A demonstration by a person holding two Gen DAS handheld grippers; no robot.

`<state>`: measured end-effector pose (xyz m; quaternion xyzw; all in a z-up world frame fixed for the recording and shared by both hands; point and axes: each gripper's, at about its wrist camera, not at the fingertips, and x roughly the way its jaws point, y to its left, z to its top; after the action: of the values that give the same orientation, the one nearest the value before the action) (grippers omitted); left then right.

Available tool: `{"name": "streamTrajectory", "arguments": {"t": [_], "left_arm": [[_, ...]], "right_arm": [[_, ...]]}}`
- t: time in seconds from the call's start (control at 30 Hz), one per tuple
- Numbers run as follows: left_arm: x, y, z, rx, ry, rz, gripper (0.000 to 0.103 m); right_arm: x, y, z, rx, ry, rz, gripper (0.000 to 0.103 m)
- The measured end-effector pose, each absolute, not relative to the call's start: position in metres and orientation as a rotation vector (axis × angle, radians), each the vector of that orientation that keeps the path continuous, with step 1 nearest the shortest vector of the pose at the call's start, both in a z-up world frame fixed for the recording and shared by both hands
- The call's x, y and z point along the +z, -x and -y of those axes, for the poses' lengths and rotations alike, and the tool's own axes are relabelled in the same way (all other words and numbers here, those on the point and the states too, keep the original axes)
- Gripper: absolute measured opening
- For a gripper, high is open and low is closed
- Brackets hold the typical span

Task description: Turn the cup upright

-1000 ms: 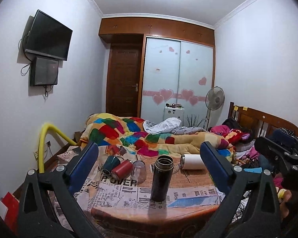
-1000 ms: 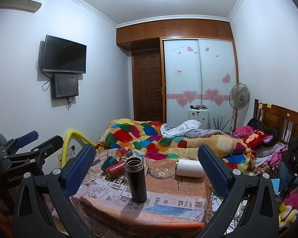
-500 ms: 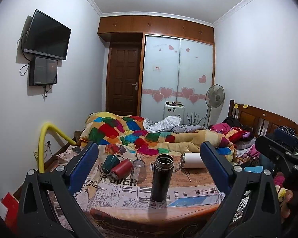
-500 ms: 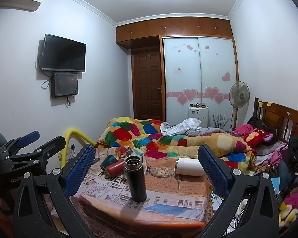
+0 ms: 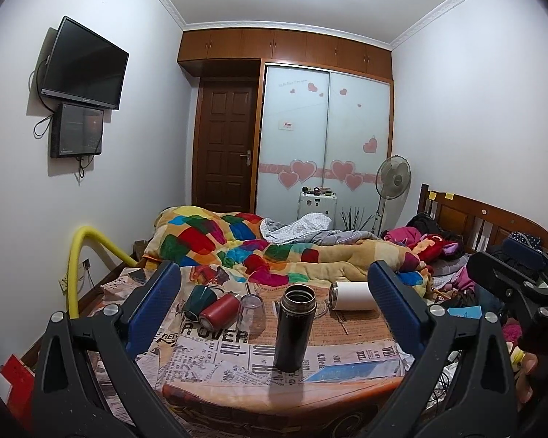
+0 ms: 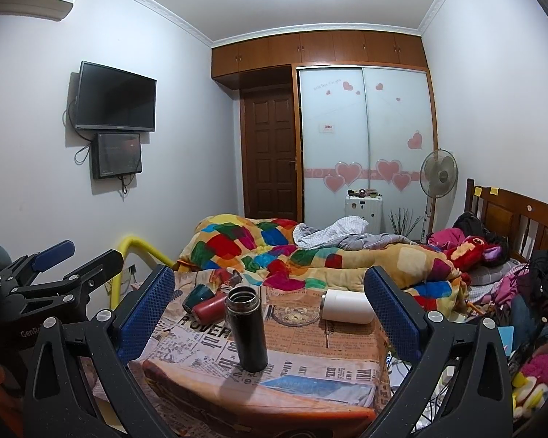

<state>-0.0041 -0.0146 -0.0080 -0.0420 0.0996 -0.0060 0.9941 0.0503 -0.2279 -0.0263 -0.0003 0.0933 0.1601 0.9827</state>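
Observation:
A black flask stands upright and open near the front of a newspaper-covered table; it also shows in the right wrist view. Behind it lie a red cup, a dark green cup and a white cup, all on their sides. A clear glass stands upside down. My left gripper and right gripper are both open and empty, held in front of the table.
A glass dish sits mid-table. A bed with a colourful quilt lies behind the table. A yellow pipe is at the left, clutter at the right. The other gripper shows at the view edge.
Both views have shifted only slightly; the grippers stay open and nothing on the table has moved.

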Motion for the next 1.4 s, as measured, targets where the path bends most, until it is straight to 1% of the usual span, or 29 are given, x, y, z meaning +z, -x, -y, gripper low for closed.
{"name": "streamTrajectory", "arguments": {"t": [0.7, 1.4], "left_arm": [[-0.003, 0.006, 0.022, -0.029, 0.082, -0.184, 0.103], [-0.005, 0.005, 0.012, -0.022, 0.097, -0.188, 0.103]], "right_arm": [[-0.029, -0.052, 0.230, 0.320, 0.001, -0.188, 0.103], [-0.025, -0.055, 0.227, 0.317, 0.009, -0.202, 0.103]]}}
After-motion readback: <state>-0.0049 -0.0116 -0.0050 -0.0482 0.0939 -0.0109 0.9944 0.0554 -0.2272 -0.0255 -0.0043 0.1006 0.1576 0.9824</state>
